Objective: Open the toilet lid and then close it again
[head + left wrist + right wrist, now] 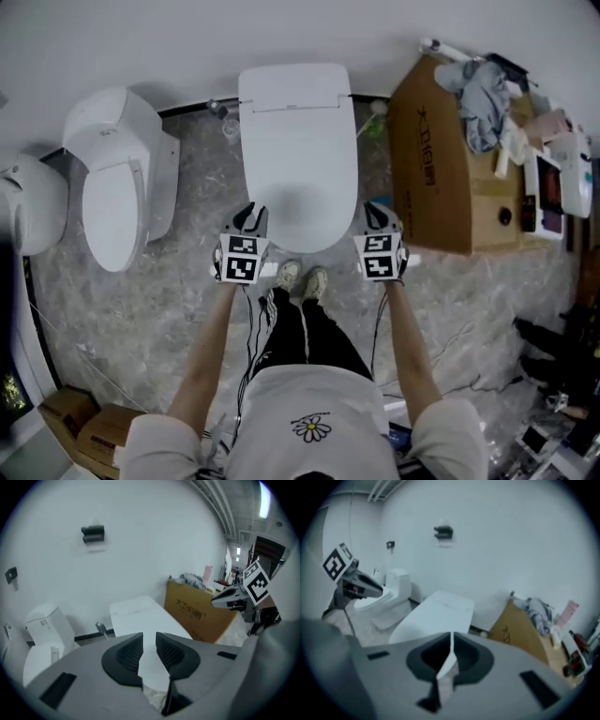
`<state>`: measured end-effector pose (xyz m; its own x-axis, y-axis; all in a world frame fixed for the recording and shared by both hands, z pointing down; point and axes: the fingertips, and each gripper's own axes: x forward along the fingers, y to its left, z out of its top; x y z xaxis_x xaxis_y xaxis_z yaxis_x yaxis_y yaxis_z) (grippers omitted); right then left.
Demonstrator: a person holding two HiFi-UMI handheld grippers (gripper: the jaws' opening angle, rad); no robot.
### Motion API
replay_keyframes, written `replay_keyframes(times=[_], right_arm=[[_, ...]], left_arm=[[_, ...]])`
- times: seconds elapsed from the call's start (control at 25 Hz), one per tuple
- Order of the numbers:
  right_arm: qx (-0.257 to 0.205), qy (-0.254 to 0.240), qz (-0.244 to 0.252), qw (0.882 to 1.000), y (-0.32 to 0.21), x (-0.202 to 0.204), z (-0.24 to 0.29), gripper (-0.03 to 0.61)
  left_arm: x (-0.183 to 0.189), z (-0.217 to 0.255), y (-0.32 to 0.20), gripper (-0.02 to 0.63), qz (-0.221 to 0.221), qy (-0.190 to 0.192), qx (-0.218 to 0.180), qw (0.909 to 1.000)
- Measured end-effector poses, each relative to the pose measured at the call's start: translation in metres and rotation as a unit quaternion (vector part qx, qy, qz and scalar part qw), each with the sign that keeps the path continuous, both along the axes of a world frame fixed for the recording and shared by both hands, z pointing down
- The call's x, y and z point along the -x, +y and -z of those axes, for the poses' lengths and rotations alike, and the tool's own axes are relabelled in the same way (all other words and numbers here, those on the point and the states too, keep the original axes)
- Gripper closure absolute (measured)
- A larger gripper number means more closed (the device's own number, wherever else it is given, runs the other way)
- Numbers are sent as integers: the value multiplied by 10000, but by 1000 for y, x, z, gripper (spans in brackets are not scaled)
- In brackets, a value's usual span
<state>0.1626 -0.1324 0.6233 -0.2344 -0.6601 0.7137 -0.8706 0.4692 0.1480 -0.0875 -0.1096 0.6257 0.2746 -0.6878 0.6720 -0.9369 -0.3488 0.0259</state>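
The white toilet [300, 159] stands against the wall with its lid [302, 178] down flat; it also shows as the lid [140, 616] and the lid [436, 616] in the gripper views. My left gripper [248, 217] hovers by the bowl's front left corner, and my right gripper [378, 216] by the front right corner; neither touches the toilet. The left gripper [149, 641] has a clear gap between its jaws with nothing in it. The right gripper [451, 641] has its jaws together, holding nothing.
A second white toilet [117, 187] stands to the left. A large cardboard box [436, 178] with clothes [483, 94] on top is close on the right. The person's shoes [300, 277] are just before the bowl. Small boxes [84, 427] lie at the bottom left.
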Motion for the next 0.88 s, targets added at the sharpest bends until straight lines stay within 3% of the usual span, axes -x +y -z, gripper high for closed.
replay_keyframes(times=[0.12, 0.24, 0.44, 0.64, 0.88], right_arm=[[-977, -343, -317, 9941, -25, 4, 104, 540], [-1872, -629, -492, 9791, -25, 14, 202, 540], [-2956, -1049, -527, 9481, 11, 37, 315, 540], [-3321, -1477, -416, 9307, 46, 64, 350, 545], [-3288, -1517, -280, 9317, 47, 86, 351, 549]], left_arm=[[-6, 96, -28, 568, 112, -56, -921, 9957], [-20, 180, -36, 585, 117, 102, -1612, 9868], [-39, 297, -15, 589, 49, 503, -2721, 9609], [-43, 352, 13, 589, -49, 839, -3352, 9384], [-33, 376, 7, 589, -62, 986, -3620, 9269]])
